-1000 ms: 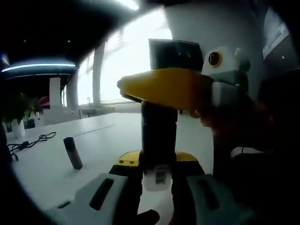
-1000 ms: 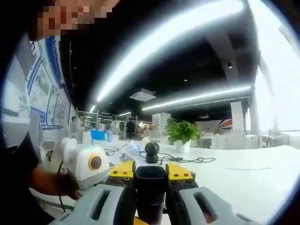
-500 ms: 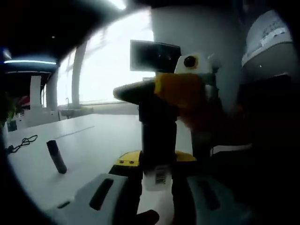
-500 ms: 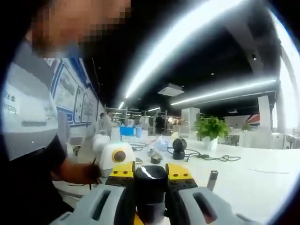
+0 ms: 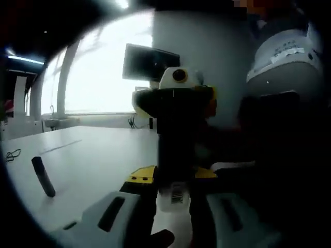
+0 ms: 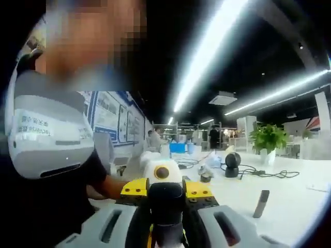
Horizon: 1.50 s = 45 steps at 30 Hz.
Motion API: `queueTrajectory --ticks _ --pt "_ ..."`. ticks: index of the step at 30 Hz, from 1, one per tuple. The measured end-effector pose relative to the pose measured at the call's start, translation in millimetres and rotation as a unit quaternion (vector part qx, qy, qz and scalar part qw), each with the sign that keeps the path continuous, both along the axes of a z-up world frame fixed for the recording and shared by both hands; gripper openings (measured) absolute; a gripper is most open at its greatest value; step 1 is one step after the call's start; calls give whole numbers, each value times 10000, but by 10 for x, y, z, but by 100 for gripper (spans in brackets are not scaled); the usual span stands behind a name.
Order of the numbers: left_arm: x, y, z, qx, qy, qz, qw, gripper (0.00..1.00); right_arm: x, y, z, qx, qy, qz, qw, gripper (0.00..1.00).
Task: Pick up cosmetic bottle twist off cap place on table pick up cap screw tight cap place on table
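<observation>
In the left gripper view a dark cosmetic bottle (image 5: 176, 150) stands upright, a barcode label at its base. My left gripper (image 5: 175, 182) is shut on its lower body. My right gripper (image 5: 176, 102), yellow-jawed, comes in from the right and clamps the top of the bottle, hiding the cap there. In the right gripper view my right gripper (image 6: 165, 192) is shut on the dark cap (image 6: 165, 200), seen end-on between the yellow jaws. The white body of the left gripper (image 6: 159, 170) sits just behind it.
A second dark tube stands tilted on the white table (image 5: 93, 155), left of the bottle (image 5: 43, 176), also seen as the tube (image 6: 262, 203). A person in a grey and dark shirt (image 6: 46, 150) is close by. A round black device (image 6: 232, 164), cables and a plant (image 6: 269, 139) lie farther off.
The right gripper has turned around the bottle's top, its jaws swinging from pointing left to facing the left camera. Both views have swung; the bottle stays held in the left jaws.
</observation>
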State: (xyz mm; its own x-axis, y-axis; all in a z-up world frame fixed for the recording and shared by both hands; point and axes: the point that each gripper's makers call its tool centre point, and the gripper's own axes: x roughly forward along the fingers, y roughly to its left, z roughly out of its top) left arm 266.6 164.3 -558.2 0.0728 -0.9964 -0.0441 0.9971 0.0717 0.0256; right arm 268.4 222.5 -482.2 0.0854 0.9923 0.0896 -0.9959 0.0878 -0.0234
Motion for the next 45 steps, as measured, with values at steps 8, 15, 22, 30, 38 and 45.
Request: queueTrajectory --ticks 8,15,22,30,38,45 --pt "21 -21 -28 -28 -42 93 9999 13 -3 -1 -39 -153 -54 -8 9999 18" --pt "240 30 -77 55 -146 976 9951 13 119 -39 28 39 -213 -611 9979 28" --pt "296 56 -76 27 -193 1516 9882 13 231 -72 26 69 -370 -1365 9899 27" --pt "396 132 7 -158 -177 1962 9803 13 336 -179 62 370 -218 -2102 9767 27" --pt "506 136 29 -155 -222 2433 9696 14 416 -244 89 733 48 -2793 9574 26" --pt "566 146 57 -313 -232 2729 9613 13 460 -246 69 653 -93 -3340 9403 22"
